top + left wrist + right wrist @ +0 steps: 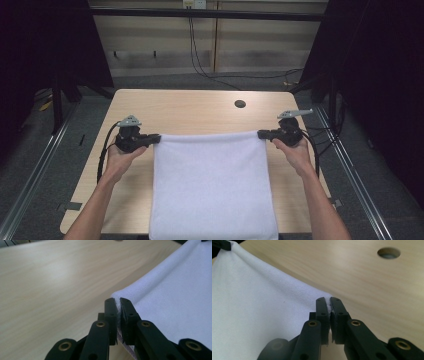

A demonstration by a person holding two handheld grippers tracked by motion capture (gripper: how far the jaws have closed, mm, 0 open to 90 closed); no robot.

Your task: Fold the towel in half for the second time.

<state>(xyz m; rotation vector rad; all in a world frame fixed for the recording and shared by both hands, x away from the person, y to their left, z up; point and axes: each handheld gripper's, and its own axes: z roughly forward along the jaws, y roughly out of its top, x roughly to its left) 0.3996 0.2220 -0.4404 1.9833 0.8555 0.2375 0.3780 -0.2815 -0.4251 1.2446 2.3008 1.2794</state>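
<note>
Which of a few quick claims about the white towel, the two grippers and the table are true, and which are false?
1. Each gripper pinches a far corner of the towel. True: the left gripper and the right gripper are both closed on cloth.
2. The towel lies crumpled in a heap. False: it is spread out, stretched between the two grippers.
3. The table has a round hole near its far edge. True: the hole shows there.
4. The towel is dark blue. False: it is white.
5. The towel's near end hangs over the table's near edge. True.
</note>
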